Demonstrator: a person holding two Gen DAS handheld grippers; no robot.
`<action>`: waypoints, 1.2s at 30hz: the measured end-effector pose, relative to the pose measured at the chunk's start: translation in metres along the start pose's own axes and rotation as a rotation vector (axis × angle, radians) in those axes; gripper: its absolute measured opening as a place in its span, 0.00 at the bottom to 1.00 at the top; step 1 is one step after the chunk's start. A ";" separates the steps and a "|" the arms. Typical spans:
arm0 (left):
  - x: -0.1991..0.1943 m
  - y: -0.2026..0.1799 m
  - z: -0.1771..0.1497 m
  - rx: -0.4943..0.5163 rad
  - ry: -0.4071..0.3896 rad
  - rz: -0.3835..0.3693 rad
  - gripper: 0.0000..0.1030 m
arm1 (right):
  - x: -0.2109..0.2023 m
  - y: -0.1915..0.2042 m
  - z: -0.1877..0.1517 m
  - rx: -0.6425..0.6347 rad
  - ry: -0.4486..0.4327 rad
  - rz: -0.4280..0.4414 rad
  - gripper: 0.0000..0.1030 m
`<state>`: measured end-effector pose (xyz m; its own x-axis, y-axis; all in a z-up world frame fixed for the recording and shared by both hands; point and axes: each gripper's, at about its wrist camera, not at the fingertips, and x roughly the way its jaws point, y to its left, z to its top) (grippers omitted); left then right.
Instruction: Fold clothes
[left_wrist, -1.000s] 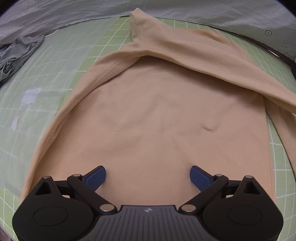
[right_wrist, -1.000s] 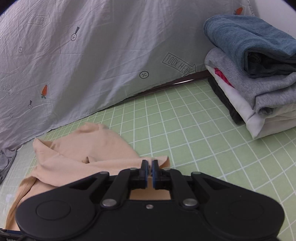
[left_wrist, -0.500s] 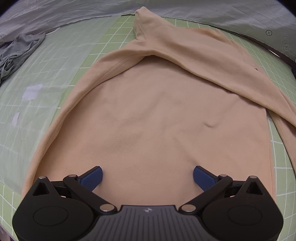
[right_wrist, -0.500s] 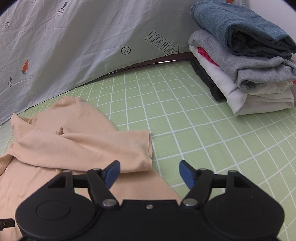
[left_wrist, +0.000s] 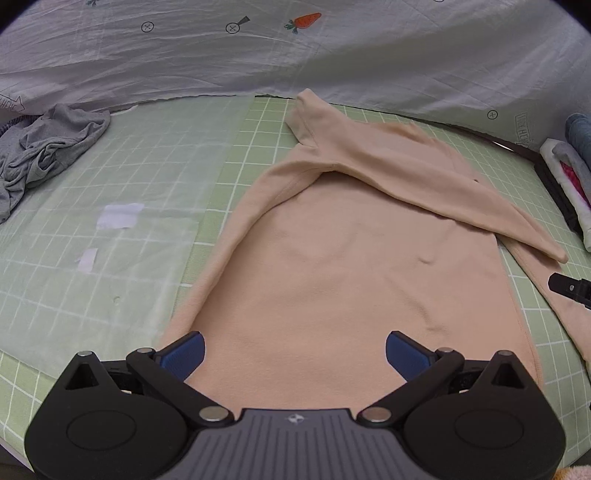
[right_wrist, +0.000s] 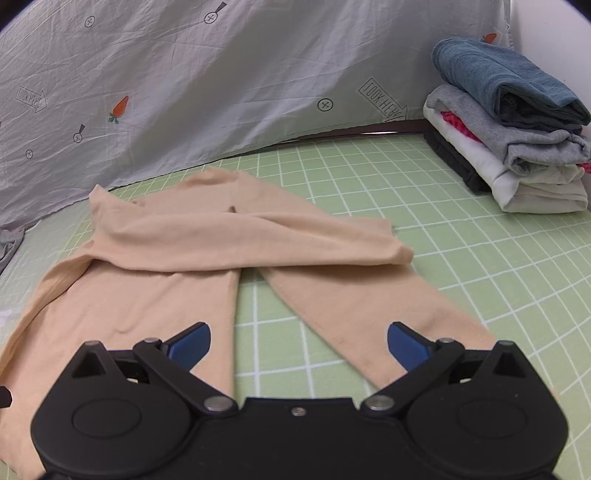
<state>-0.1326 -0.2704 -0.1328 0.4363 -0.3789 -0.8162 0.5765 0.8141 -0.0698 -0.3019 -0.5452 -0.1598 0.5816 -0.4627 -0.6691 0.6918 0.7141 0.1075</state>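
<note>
- Peach long-sleeved knit top (left_wrist: 351, 280) lies flat on the green grid cutting mat (left_wrist: 258, 147), collar end toward the sheet at the back
- One sleeve (right_wrist: 258, 240) folded across the chest, cuff ending at the garment's right edge; other sleeve (right_wrist: 354, 306) lies loose on the mat, running back toward the right gripper
- Left gripper (left_wrist: 293, 356) jaws spread wide, nothing held; blue pads (left_wrist: 184, 352) sit over the top's hem end, body fabric visible between them, contact with cloth cannot be told
- Right gripper (right_wrist: 299, 345) jaws have just been opening, now at full spread, nothing clamped; bare mat and the loose sleeve's cuff end show between the pads (right_wrist: 406, 345), left pad over the body's side edge
- Black tip of the right gripper pokes in at the right edge of the left wrist view, just beside the loose sleeve
- Grey-white printed bed sheet (right_wrist: 221, 92) backdrop: arrow boxes reading "LOOK HERE" (right_wrist: 382, 101), orange carrots, circled crosses
- Stack of folded clothes (right_wrist: 509, 129) far right on the mat, blue on top, then grey, pink, white, dark; well apart from the top
- Crumpled grey garment (left_wrist: 44, 151) far left on the mat
- White tape scraps (left_wrist: 118, 216) on the mat left of the top
</note>
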 end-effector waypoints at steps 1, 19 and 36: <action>-0.004 0.010 -0.001 -0.004 -0.001 -0.001 1.00 | -0.003 0.010 -0.003 -0.001 0.000 0.003 1.00; -0.021 0.170 -0.003 0.051 0.000 -0.038 1.00 | -0.019 0.229 -0.053 -0.098 0.113 0.149 1.00; -0.017 0.247 -0.006 0.038 0.035 0.009 1.00 | 0.001 0.336 -0.069 -0.140 0.189 0.239 0.53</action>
<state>-0.0018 -0.0608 -0.1399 0.4176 -0.3553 -0.8363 0.5984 0.8001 -0.0411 -0.0983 -0.2696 -0.1752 0.6216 -0.1768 -0.7632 0.4720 0.8620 0.1847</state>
